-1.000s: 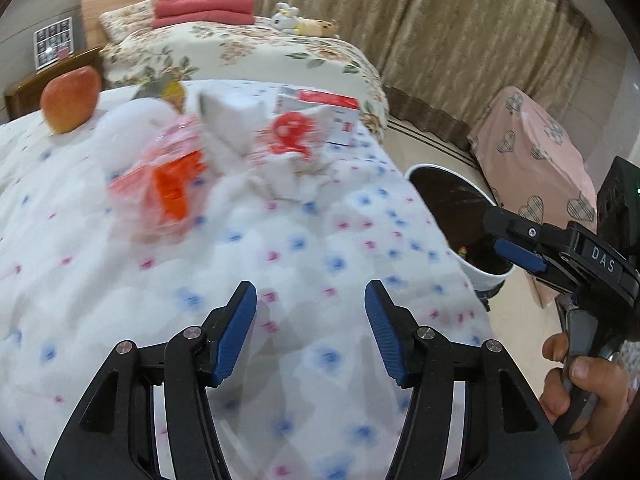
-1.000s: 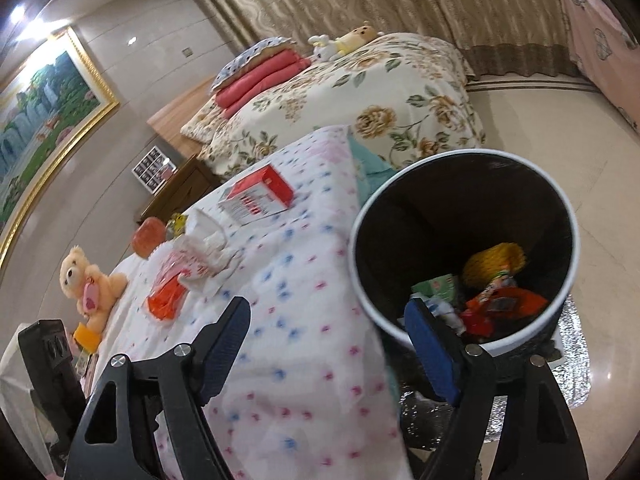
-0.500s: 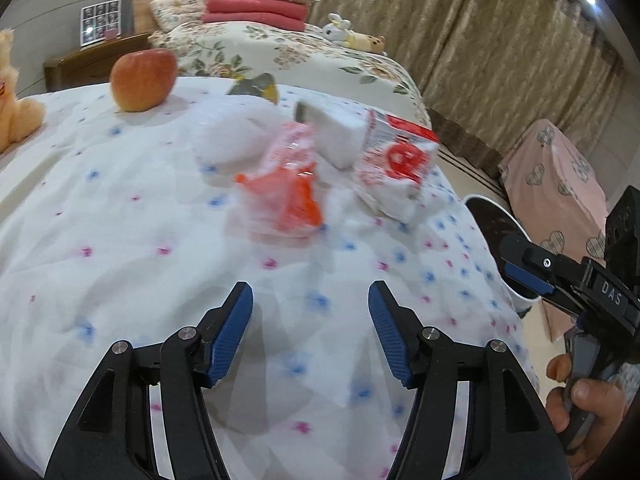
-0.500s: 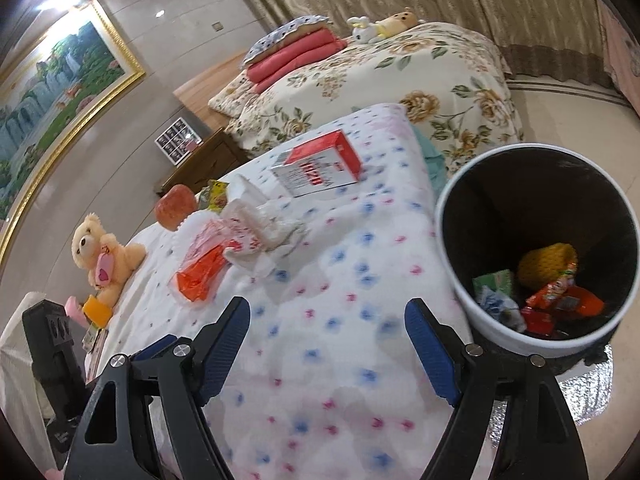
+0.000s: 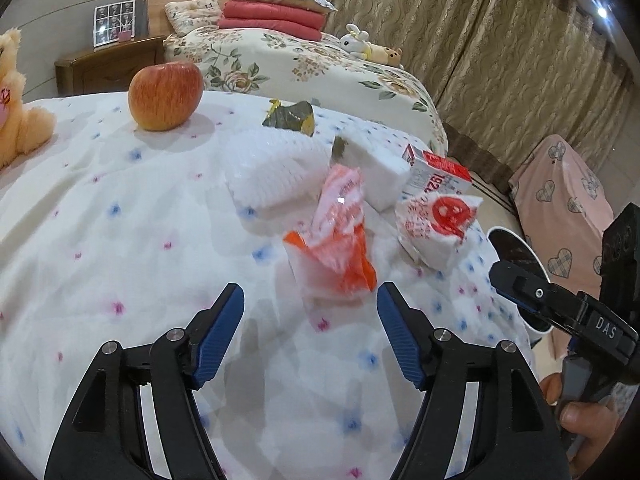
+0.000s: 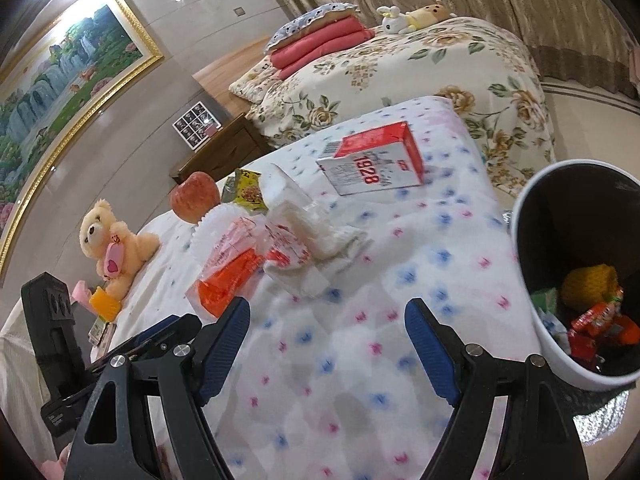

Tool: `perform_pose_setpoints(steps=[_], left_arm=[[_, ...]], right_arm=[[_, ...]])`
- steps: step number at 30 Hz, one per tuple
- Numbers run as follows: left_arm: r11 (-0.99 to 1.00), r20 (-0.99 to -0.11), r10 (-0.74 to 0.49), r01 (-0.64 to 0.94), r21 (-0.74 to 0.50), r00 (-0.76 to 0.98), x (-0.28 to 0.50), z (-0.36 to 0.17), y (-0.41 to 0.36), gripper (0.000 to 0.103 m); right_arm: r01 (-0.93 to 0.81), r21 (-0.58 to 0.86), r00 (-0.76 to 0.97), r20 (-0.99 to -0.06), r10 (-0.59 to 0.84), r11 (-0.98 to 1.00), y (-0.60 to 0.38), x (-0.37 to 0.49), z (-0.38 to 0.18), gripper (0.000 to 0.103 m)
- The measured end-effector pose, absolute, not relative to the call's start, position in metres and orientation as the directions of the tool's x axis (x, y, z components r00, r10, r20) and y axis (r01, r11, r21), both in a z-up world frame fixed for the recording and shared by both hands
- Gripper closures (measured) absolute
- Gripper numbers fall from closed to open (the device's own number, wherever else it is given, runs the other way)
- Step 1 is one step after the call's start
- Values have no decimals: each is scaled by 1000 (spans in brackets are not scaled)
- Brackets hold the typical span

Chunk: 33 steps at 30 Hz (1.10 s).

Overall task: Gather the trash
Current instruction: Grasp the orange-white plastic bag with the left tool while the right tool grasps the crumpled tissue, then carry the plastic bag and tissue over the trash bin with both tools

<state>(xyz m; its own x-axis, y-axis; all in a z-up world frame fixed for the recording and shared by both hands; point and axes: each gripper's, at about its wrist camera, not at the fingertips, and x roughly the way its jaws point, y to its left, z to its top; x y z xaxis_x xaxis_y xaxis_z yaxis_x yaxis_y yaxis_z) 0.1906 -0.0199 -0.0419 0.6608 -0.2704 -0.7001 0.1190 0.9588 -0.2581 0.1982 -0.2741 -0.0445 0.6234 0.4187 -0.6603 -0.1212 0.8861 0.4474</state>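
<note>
An orange and clear plastic wrapper lies on the spotted white cloth, just beyond my open, empty left gripper. It also shows in the right wrist view. Beside it lie a crumpled white wrapper with a red face print, white foam pieces and a red and white carton. A small yellow and dark wrapper lies further back. My right gripper is open and empty above the cloth. The white trash bin, holding several wrappers, stands at its right.
A red apple and a plush bear sit on the cloth. A floral bed with folded red blankets stands behind. A pink covered seat is at the right. The cloth's edge drops off beside the bin.
My left gripper has swung left and closer to the orange wrapper. My right gripper has turned left from the bin toward the cloth. Both stayed open.
</note>
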Motion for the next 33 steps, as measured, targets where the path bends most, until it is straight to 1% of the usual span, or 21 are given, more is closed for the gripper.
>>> perform_pose_setpoints(steps=[6,12,14,15,16,17,19,20,21,22,25,33], left_arm=[[954,-701,-291,147,-260,651,204,-41,-25,30],[960,-725,-276,145,-239,631,217,-51,-32,30],[960,-739,-278,143,-242,614,222,-54,-34,31],[958,-744,-283,147,-245,605,224,-56,-35,38],[956,-744,-291,156,-248,601,224,-57,-36,46],[954,-745,-298,164,-250,597,225,-57,-37,60],[954,-746,-300,180,-240,595,224,-58,-41,63],[953,-742,-304,187,-240,597,223,-57,-42,67],[951,-739,-310,197,-239,598,221,-56,-43,67],[951,-738,-310,201,-237,600,219,-55,-44,68],[948,-725,-320,206,-244,610,215,-52,-43,70],[931,-706,-364,228,-284,607,197,-47,-56,71]], right_arm=[[-125,461,619,-656,432,879,-267,218,-47,21],[-115,470,607,-664,437,875,-263,239,-56,22],[-111,483,595,-668,448,868,-263,242,-60,31],[-111,483,590,-671,449,869,-263,243,-62,46],[-117,489,586,-668,458,864,-262,243,-64,51],[-118,488,590,-666,457,865,-263,243,-64,52],[-126,476,602,-661,449,870,-263,239,-62,61],[-129,475,603,-659,449,870,-263,237,-61,64],[-130,483,601,-656,456,866,-264,236,-61,70],[-129,491,600,-653,462,862,-266,234,-61,74],[-128,496,605,-647,464,859,-270,228,-59,77],[-102,493,637,-635,438,864,-291,206,-50,77]])
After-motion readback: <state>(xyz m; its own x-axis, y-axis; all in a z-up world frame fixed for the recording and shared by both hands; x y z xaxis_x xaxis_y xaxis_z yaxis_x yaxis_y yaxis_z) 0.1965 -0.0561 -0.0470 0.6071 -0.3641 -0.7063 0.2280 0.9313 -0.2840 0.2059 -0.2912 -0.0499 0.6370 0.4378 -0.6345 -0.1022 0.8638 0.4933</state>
